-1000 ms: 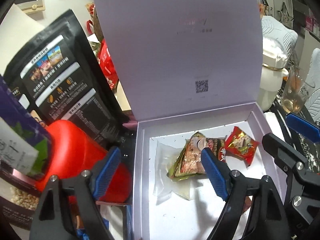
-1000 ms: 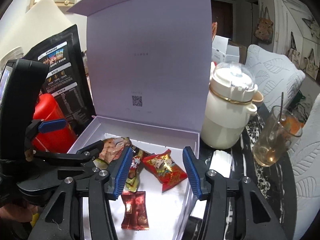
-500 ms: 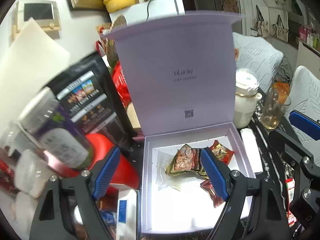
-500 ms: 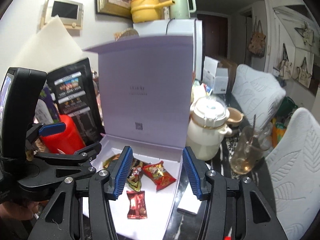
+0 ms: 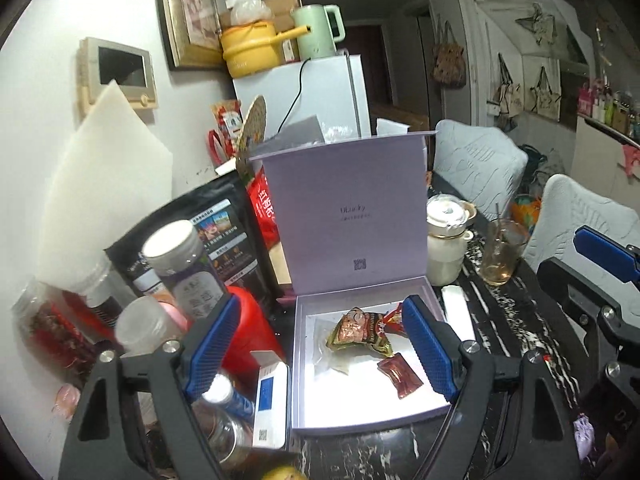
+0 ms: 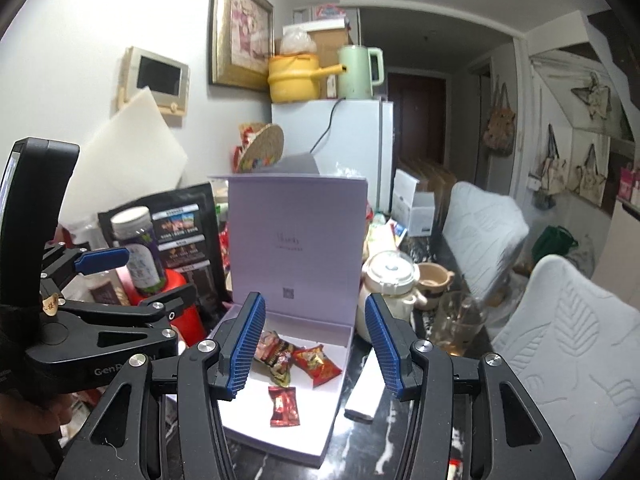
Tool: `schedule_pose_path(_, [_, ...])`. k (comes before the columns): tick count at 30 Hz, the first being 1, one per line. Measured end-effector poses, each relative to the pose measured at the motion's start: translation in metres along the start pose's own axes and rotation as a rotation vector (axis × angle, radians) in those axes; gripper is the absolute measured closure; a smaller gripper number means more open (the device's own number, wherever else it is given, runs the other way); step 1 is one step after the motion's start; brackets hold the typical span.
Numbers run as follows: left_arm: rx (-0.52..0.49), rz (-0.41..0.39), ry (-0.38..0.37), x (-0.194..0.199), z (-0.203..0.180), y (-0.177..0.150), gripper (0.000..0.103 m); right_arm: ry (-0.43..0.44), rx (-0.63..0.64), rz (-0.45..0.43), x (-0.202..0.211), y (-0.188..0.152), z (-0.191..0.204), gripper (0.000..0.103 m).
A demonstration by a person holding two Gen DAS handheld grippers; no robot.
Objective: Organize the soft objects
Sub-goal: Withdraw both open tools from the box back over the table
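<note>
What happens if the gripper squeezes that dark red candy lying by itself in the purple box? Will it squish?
The dark red candy has a shiny, crinkled wrapper, so it would probably crumple and might slip between the pads. It looks small and flat, so it is likely light and would slide on the purple box floor instead of rolling.

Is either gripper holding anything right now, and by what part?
Nothing. The left gripper and right gripper are both open and empty above the box.
</note>
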State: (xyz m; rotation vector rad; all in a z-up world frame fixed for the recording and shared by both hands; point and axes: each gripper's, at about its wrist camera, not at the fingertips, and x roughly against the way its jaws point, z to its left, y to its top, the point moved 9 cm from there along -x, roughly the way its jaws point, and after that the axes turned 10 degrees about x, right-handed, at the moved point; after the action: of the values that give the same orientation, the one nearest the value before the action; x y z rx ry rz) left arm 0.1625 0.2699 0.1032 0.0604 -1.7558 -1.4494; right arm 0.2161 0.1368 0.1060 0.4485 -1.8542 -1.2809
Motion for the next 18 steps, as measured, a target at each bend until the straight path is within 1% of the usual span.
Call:
schedule_pose_path(6, [-0.003, -0.041, -0.034, 0.042, 0.001, -0.007, 0.020, -0.023, -0.014, -0.030, 0.042, 0.001, 0.004, 0.051])
schedule_pose_path(10, [-0.021, -0.065, -0.064, 0.071, -0.002, -0.021, 0.020, -0.043, -0.012, -0.044, 0.068, -0.005, 0.008, 0.051])
schedule_pose_path(13, [-0.030, -0.089, -0.087, 0.091, -0.004, -0.030, 0.020, -0.070, -0.016, -0.055, 0.092, -0.011, 0.011, 0.051])
schedule_pose_path(17, [-0.046, -0.109, -0.136, 0.112, -0.008, -0.043, 0.020, -0.099, -0.024, -0.059, 0.120, -0.023, 0.015, 0.051])
schedule_pose_path(18, [-0.054, -0.114, -0.143, 0.117, -0.010, -0.047, 0.020, -0.104, -0.026, -0.060, 0.126, -0.027, 0.016, 0.047])
